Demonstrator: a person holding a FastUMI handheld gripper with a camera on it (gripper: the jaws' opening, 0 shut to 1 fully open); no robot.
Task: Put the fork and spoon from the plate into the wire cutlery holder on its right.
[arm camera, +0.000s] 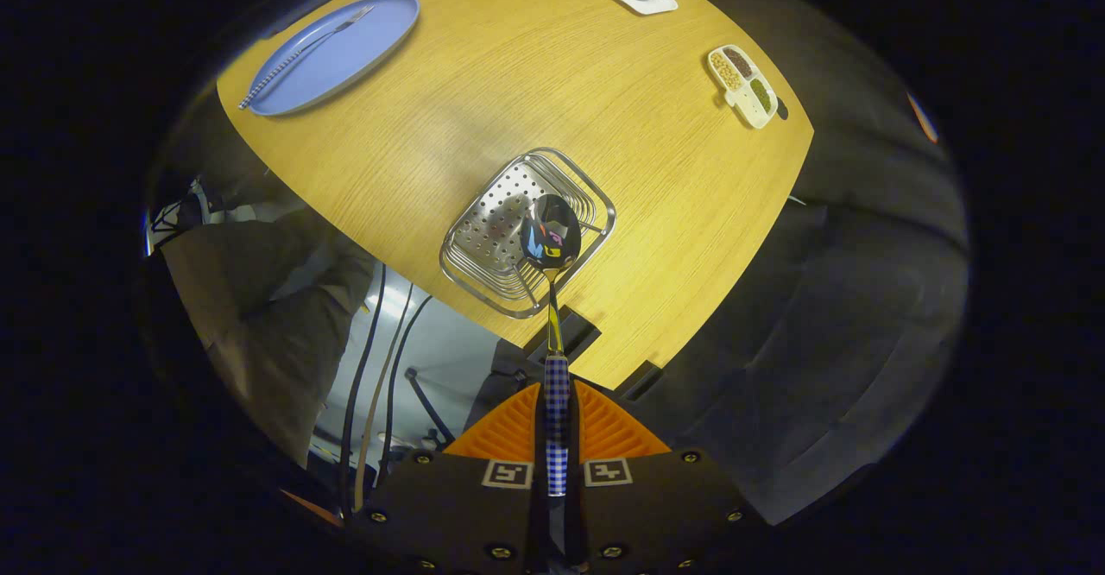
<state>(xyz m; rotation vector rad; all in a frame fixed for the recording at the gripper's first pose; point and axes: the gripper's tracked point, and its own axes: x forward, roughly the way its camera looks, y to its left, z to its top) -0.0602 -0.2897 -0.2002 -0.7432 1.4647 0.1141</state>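
The tool [557, 424] grips the spoon [552, 299] by its checked handle, long axis running straight ahead, bowl poised over the wire cutlery holder [501, 234] just beyond; the fork [302, 50] lies on the plate [363, 48], far ahead-left across the worktop [535, 74].

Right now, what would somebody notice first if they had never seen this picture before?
First, the shiny spoon: the gripper has its jaws shut on the checked handle, and the bowl hangs over the wire cutlery holder just ahead. Next, far beyond on the wooden table, the blue plate with the fork lying on it.
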